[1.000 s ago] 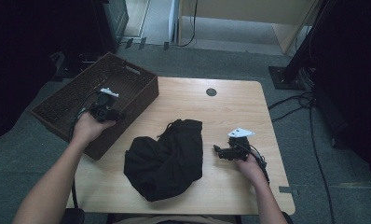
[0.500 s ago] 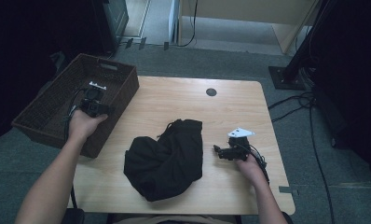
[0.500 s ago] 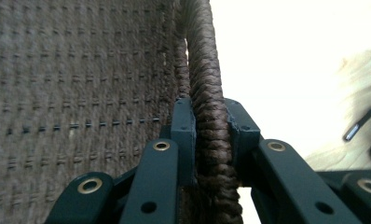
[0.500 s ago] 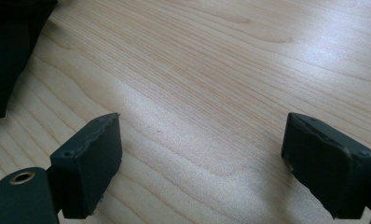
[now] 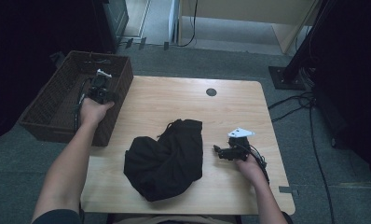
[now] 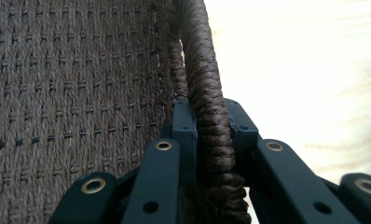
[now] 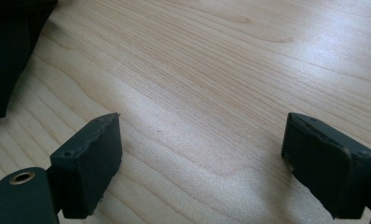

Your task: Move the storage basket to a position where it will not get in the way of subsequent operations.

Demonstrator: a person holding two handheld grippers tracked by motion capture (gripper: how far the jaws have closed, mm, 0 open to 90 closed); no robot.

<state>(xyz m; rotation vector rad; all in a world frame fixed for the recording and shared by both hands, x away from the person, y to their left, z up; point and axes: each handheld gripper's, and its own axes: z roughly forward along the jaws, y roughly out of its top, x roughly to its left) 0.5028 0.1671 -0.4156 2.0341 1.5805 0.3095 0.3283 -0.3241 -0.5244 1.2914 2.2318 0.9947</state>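
Note:
A dark brown wicker basket (image 5: pixel 58 100) hangs off the table's left edge. My left gripper (image 5: pixel 99 88) is shut on its right rim (image 6: pixel 207 112), one jaw inside the basket wall and one outside. A crumpled black garment (image 5: pixel 167 156) lies in the middle of the wooden table (image 5: pixel 174 100). My right gripper (image 5: pixel 221 153) rests on the table just right of the garment, open with nothing between its pads (image 7: pixel 92 161); the garment's edge (image 7: pixel 9 46) lies to its left.
A small dark round cap (image 5: pixel 211 92) sits in the table's far side. Black cables (image 5: pixel 309 112) trail on the grey carpet to the right, beside a black stand base (image 5: pixel 286 77). A pale cabinet (image 5: pixel 249 14) stands beyond the table.
The basket has slid left, off the table's left edge, with my left gripper shut on its rim. The right gripper and the garment have stayed put.

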